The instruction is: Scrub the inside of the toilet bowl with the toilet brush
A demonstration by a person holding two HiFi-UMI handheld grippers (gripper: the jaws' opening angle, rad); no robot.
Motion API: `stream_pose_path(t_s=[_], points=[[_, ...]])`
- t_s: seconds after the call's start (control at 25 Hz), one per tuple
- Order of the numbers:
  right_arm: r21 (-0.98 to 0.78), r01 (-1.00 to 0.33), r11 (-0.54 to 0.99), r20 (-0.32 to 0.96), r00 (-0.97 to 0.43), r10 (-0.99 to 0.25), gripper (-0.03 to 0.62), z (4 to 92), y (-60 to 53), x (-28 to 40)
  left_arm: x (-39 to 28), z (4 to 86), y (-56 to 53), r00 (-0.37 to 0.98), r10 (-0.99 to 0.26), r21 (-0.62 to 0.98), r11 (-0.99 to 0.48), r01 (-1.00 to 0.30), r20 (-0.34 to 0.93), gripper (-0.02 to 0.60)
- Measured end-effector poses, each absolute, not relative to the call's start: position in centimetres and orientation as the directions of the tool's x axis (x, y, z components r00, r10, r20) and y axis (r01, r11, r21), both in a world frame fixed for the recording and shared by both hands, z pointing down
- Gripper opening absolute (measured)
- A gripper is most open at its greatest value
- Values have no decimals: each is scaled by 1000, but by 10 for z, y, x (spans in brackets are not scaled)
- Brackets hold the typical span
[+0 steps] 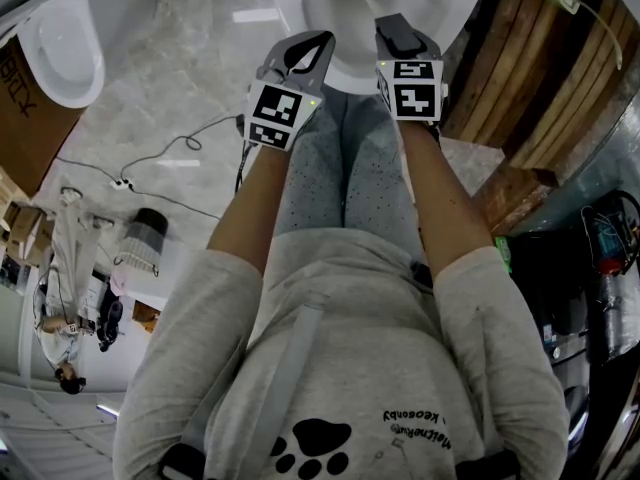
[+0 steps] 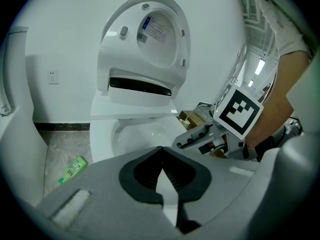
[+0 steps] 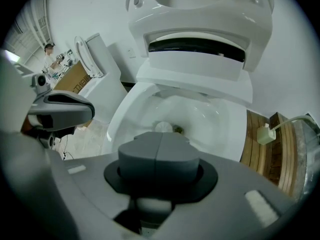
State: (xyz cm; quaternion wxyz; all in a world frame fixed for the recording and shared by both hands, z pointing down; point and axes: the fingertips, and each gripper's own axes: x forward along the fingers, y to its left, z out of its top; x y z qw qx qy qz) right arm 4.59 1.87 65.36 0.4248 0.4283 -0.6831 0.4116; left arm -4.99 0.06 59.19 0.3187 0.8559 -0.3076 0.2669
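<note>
Toilet bowl lies just ahead of both claws, which hang at its front rim. Left claw is pinched together at the tips, holding nothing; right claw is closed too, empty.

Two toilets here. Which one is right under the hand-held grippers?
The toilet straight ahead, with wooden slats on its right. The other toilet stands apart to the left, beside a cardboard box.

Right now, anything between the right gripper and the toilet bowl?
Nothing visible. The right gripper, fingers together and empty, looks straight into the open toilet bowl; the lid is raised. No toilet brush is in view.
</note>
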Motion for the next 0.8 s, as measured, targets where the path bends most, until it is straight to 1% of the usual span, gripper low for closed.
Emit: stream_pose_path(t_s=[0.6, 0.8], points=[[-188, -932, 308, 928, -272, -254, 147, 656, -8, 51, -46, 597, -13, 666, -352, 384, -604, -698, 657, -5], [-174, -924, 339, 928, -270, -258, 147, 655, -19, 56, -44, 595, -15, 665, -354, 382, -604, -700, 658, -5]])
